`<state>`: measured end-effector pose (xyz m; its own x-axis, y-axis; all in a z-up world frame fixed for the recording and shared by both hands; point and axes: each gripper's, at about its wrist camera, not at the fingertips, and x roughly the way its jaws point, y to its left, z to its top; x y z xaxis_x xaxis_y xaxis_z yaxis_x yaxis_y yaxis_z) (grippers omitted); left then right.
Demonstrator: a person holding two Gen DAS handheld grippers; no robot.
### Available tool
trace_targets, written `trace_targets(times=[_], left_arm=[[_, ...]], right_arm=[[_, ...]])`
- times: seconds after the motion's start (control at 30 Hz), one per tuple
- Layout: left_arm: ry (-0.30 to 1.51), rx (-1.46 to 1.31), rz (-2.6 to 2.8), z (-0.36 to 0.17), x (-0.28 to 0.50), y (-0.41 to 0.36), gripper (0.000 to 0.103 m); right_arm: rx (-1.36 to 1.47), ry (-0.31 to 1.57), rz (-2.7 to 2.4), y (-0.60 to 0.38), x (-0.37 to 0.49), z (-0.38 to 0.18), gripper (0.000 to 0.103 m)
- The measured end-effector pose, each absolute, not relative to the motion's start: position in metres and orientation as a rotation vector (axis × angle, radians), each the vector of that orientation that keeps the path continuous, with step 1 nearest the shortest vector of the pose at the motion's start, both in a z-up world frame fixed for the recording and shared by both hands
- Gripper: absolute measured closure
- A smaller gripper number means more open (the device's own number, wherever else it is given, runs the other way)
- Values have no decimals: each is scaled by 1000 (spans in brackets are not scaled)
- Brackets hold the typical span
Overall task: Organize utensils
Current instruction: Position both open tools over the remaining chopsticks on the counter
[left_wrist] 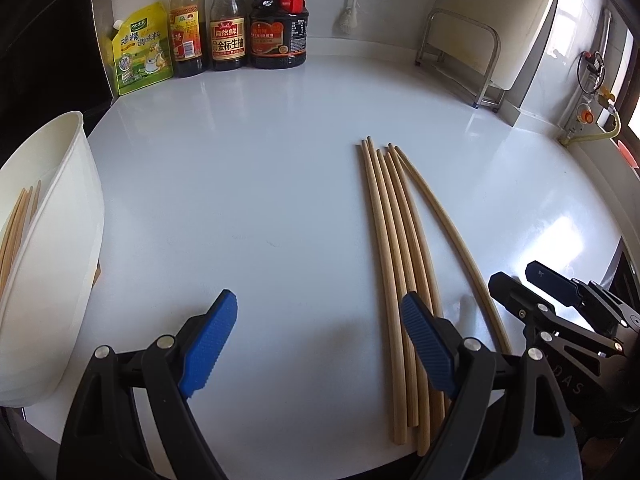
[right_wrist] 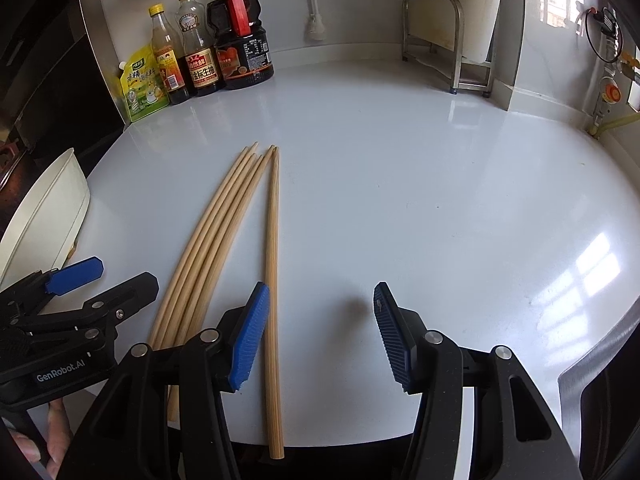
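Right tool (right_wrist: 322, 334): half open, empty; single chopstick (right_wrist: 273, 280) just inside its nine-o'clock finger, long axis twelve-to-six. Left tool (left_wrist: 320, 344): wide, empty.

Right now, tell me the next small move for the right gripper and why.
Probably shift the right gripper slightly left, then lower and close on the lone wooden chopstick. Both its blue pads are open and empty, and that chopstick lies just inside its left finger, apart from the bundle of four wooden chopsticks.
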<state>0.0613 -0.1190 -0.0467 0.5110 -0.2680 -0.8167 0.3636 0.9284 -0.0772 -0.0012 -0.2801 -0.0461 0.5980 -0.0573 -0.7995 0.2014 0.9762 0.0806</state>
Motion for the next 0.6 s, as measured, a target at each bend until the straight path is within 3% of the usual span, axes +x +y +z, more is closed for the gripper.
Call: trace_targets(times=[0.6], left_arm=[[972, 153, -353, -57, 66, -126, 20]], right_arm=[[178, 912, -152, -285, -2, -45, 51]])
